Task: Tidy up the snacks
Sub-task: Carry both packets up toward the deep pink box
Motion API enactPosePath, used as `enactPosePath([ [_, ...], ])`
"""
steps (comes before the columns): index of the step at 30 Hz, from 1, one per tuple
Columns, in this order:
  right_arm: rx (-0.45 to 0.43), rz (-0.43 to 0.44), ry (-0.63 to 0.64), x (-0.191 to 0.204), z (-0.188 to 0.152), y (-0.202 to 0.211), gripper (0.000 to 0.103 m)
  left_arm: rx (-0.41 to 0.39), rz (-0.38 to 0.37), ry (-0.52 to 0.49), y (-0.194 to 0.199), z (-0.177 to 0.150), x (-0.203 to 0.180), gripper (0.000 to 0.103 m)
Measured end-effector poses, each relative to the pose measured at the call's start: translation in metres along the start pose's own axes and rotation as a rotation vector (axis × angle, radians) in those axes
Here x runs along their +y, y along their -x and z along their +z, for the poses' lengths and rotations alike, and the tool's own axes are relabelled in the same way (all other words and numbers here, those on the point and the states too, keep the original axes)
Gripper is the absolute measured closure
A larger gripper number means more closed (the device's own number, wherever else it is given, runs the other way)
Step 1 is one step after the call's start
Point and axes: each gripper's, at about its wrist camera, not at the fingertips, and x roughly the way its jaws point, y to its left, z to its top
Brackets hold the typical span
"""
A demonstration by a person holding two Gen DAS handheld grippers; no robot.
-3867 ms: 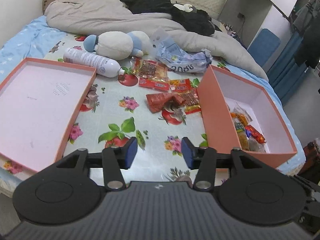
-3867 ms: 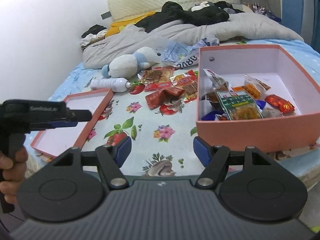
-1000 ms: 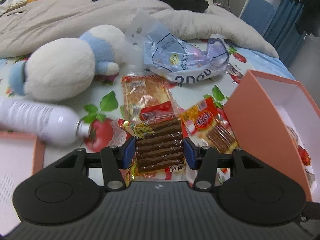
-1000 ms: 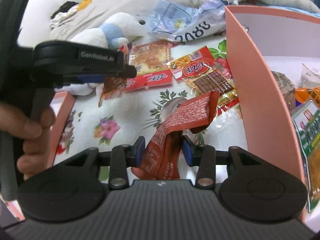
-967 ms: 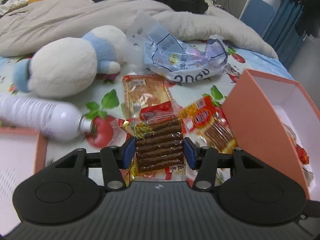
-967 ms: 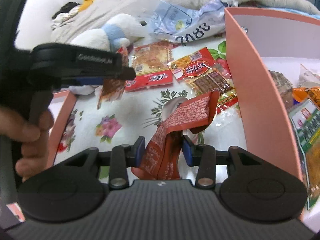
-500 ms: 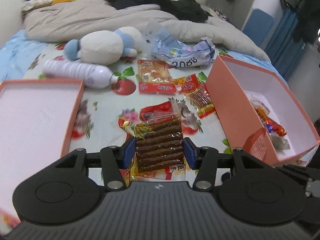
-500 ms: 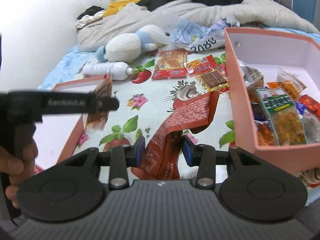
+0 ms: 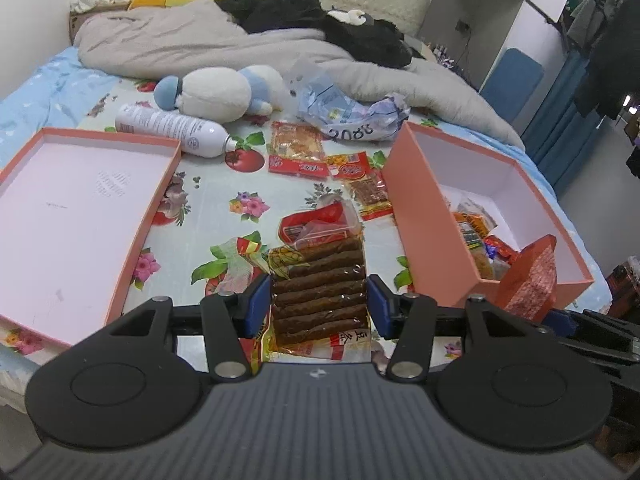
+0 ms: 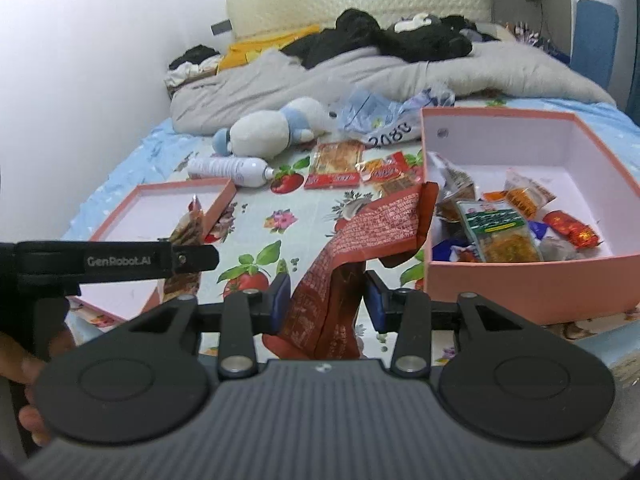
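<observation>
My left gripper [image 9: 318,302] is shut on a clear pack of brown snack sticks [image 9: 320,286], held above the flowered bed cover. My right gripper [image 10: 326,298] is shut on a crumpled red snack packet [image 10: 360,240], which hangs in front of the deep orange box [image 10: 520,280]. That box [image 9: 424,216] holds several snacks, among them a green-labelled pack [image 10: 496,232]. The red packet [image 9: 530,276] also shows at the right of the left wrist view. The left gripper [image 10: 184,258] with its pack [image 10: 188,232] appears at the left of the right wrist view.
An empty shallow orange lid [image 9: 76,208] lies left. Loose on the cover are an orange snack pack [image 9: 296,146], a red-yellow pack [image 9: 360,178], a white bottle [image 9: 172,130], a plush toy [image 9: 224,94] and a crumpled plastic bag [image 9: 348,114]. A grey quilt [image 9: 192,44] lies behind. A hand [image 10: 24,364] grips the left tool.
Both grippers have drawn back and risen from the snack pile, each carrying its packet. The whole bed, the lid and the box have come into view.
</observation>
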Motion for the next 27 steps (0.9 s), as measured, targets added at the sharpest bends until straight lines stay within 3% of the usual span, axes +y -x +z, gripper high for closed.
enactPosePath([
  [8,-0.037,-0.028,-0.034,-0.024,-0.012,0.038,0.06,0.0,-0.087,0.024,0.019,-0.01,-0.03,0.046],
  [14,-0.053,-0.066,-0.083,-0.051,-0.011,0.064,0.06,0.008,-0.156,-0.019,0.015,-0.008,-0.068,0.046],
  [27,-0.064,-0.175,-0.135,-0.121,0.026,0.041,0.06,0.056,-0.29,-0.14,-0.055,0.045,-0.151,0.046],
])
